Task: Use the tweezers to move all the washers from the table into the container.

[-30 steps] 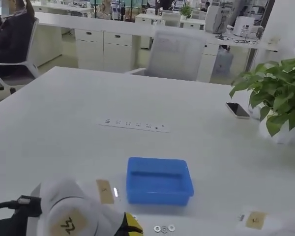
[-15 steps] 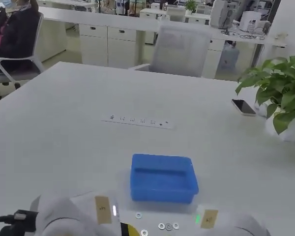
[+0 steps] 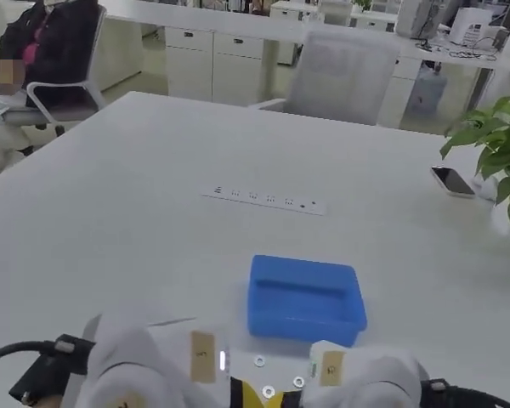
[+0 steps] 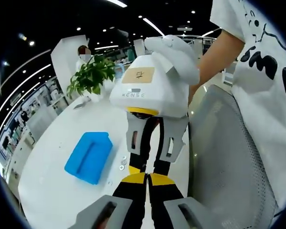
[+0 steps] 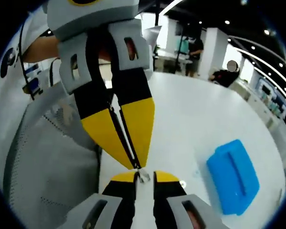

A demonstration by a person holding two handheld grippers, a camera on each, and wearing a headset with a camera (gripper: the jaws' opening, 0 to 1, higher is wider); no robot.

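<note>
The left gripper (image 5: 135, 161) has its yellow fingers (image 5: 102, 131) pressed together on the thin tweezers (image 5: 127, 143). In the right gripper view, the tweezers' tip pokes out toward 6 o'clock. That tip sits in the narrow gap between the yellow-tipped fingers (image 5: 168, 178) of the right gripper (image 5: 144, 178); whether they press on it I cannot tell. The two grippers meet nose to nose over the white counter (image 5: 190, 119).

In the head view, three washers (image 3: 259, 361) lie flat on the counter between the two gripper bodies. They are spread from 6 to 7 o'clock of the blue container (image 3: 306, 297) and near its front wall. The container stands upright with its top open, and what shows of its inside is plain blue floor; the washers are all outside it.

Farther out in the head view, a row of sockets (image 3: 270, 201) is set into the counter at 12 o'clock of the container. A phone (image 3: 452, 181) lies at 2 o'clock, with a leafy plant (image 3: 501, 157) at the counter's right edge. An office chair (image 3: 340, 72) stands beyond the far edge.
</note>
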